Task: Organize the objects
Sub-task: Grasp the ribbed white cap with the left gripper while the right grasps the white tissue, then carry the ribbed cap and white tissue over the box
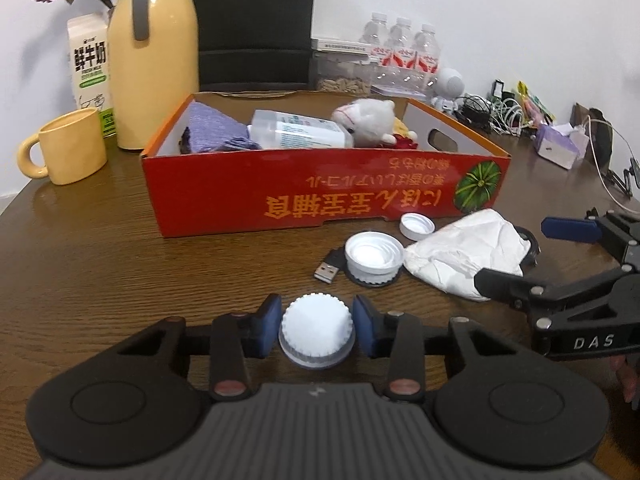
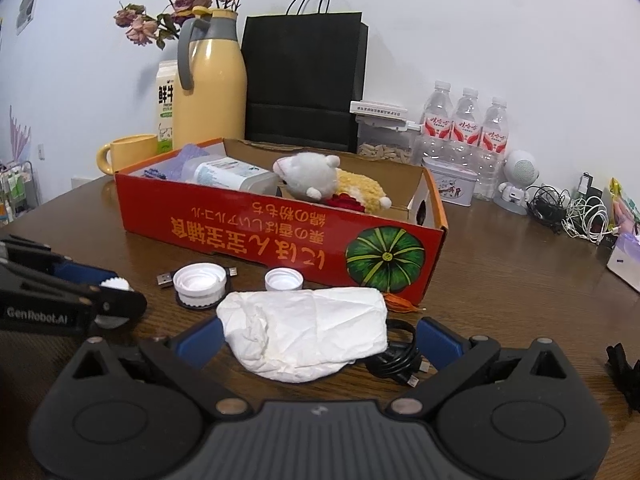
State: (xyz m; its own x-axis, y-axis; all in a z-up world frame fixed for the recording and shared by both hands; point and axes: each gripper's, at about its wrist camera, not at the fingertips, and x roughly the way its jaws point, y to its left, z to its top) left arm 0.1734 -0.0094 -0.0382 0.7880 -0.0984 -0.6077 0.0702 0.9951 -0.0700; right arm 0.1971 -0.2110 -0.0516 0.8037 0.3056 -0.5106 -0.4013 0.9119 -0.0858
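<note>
Left gripper (image 1: 317,330): blue pads half spread, flanking a white ribbed plastic bottle cap (image 1: 317,334) that sits closed top up on the brown wood-grain table (image 1: 100,280); narrow gaps show on both sides, so no pinch. Right gripper (image 2: 318,338): fingers spread wide around a crumpled white paper wad (image 2: 308,332), its long axis across the jaws, touching neither pad. A coiled black cable (image 2: 396,360) lies against the wad. Behind, the red cardboard box (image 2: 280,240) holds a plush toy (image 2: 312,176); bare table lies left of the cap.
</note>
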